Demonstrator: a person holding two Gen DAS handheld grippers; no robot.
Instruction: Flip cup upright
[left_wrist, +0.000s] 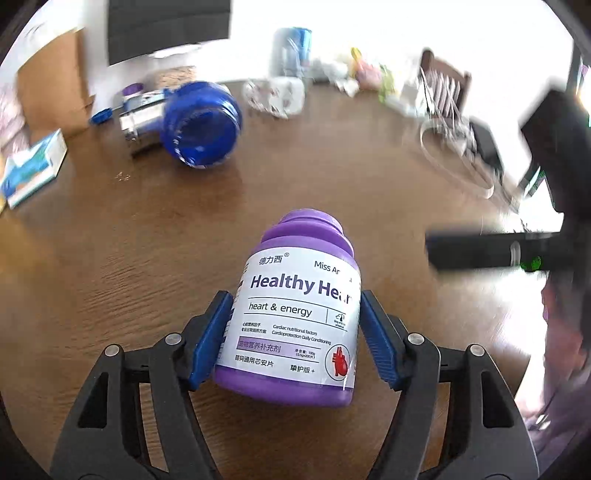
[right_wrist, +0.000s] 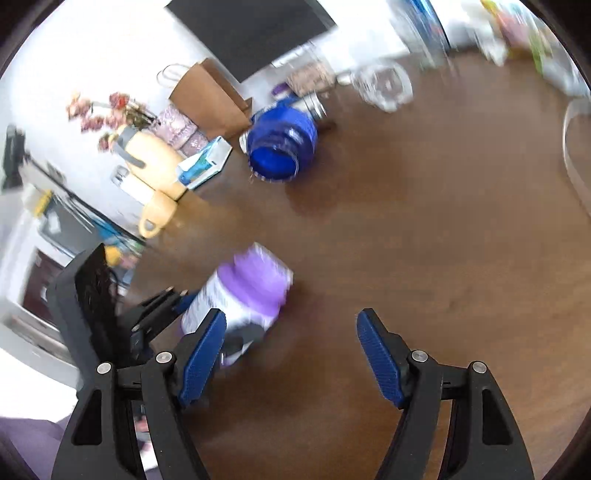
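Nearest us, our left gripper (left_wrist: 295, 339) pinches the purple supplement bottle (left_wrist: 295, 314) by its label, tilted over the wooden table (left_wrist: 110, 277), cap on, contents unseen. Our right gripper (right_wrist: 291, 354) hangs spread and empty. Far left lies the blue cup (left_wrist: 201, 123) on its side, mouth toward us, apparently empty; we should grip its wall squarely before tipping it up.

Left gripper (left_wrist: 293, 341) and right gripper (right_wrist: 291, 360): black angular linkage arms, silver round screw heads, ribbed blue finger pads (right_wrist: 378, 360); possibly a purple sleeve, blurred.
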